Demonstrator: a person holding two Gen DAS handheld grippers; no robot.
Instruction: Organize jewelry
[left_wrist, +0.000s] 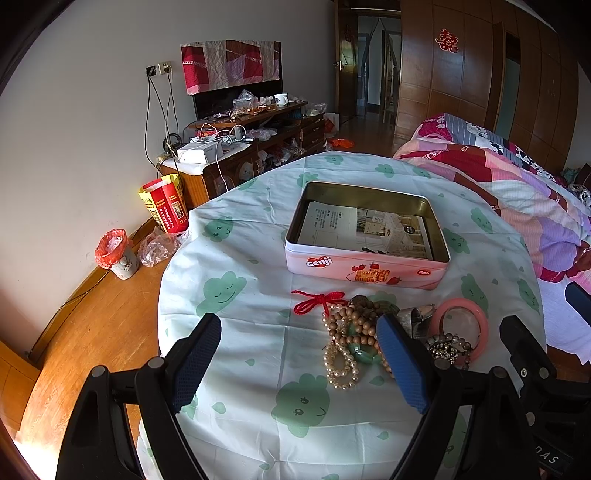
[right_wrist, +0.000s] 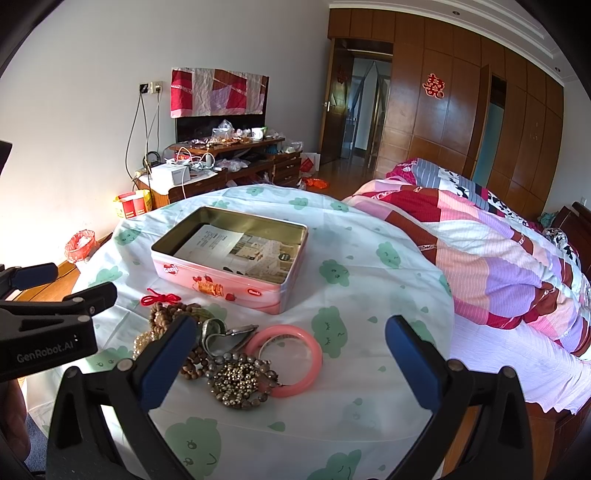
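A pile of jewelry lies on the round table in front of an open pink tin (left_wrist: 364, 271) (right_wrist: 236, 291) with a leaflet inside. The pile holds a pink bangle (left_wrist: 463, 328) (right_wrist: 291, 356), wooden bead bracelets (left_wrist: 360, 317) (right_wrist: 164, 314), a pearl bracelet (left_wrist: 340, 363), a green bangle (left_wrist: 360, 350), a red cord knot (left_wrist: 317, 301) (right_wrist: 159, 297) and a beaded brooch-like piece (right_wrist: 236, 380). My left gripper (left_wrist: 301, 363) is open, low over the pile's left part. My right gripper (right_wrist: 291, 365) is open, with the pink bangle and brooch between its fingers.
The table (left_wrist: 240, 332) has a white cloth with green cloud prints. A bed with a patchwork quilt (right_wrist: 498, 266) stands close on the right. A cluttered TV cabinet (left_wrist: 251, 144), a red bag (left_wrist: 164, 206) and a small bin (left_wrist: 118, 254) stand by the far wall.
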